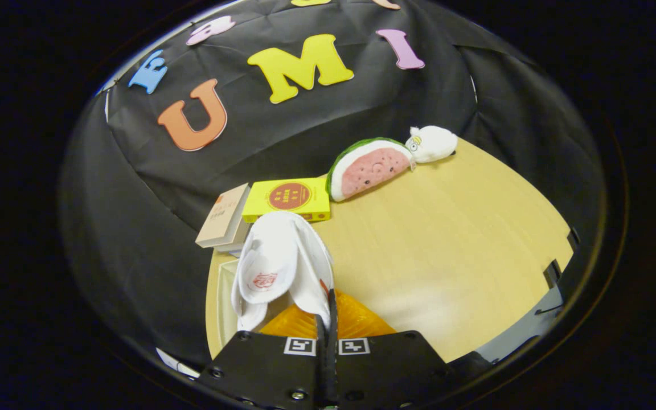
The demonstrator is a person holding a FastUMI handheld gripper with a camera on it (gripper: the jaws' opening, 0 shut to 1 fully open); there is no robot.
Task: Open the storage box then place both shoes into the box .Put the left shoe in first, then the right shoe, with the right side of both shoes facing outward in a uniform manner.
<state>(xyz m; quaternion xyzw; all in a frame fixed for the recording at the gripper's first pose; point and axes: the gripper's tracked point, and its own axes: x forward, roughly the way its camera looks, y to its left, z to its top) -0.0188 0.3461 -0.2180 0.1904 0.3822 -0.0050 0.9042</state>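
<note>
- Gripper view: my gripper [328, 327] has its fingers [320, 326] drawn together, pinching the edge of a white slipper [282, 265] between them, with no gap that I can see.
- That slipper stands up just ahead of the fingers, its sole side turned toward me. A red mark shows on its lower part.
- A second white layer sits behind it. I cannot tell whether that is the other shoe or a part of the same one.
- An orange ribbed piece [356, 323] lies under the fingers, touching the slipper's base.
- A white box [224, 296] shows its rim beside the slipper, at the counter [447, 245] edge. I cannot tell whether the slipper is inside it.
- Beyond the slipper, a yellow box [288, 199] lies flat, and a tan book [224, 219] leans next to it.
- Farther back, a watermelon plush [369, 168] rests against the booth wall, touching a white plush [432, 143].
</note>
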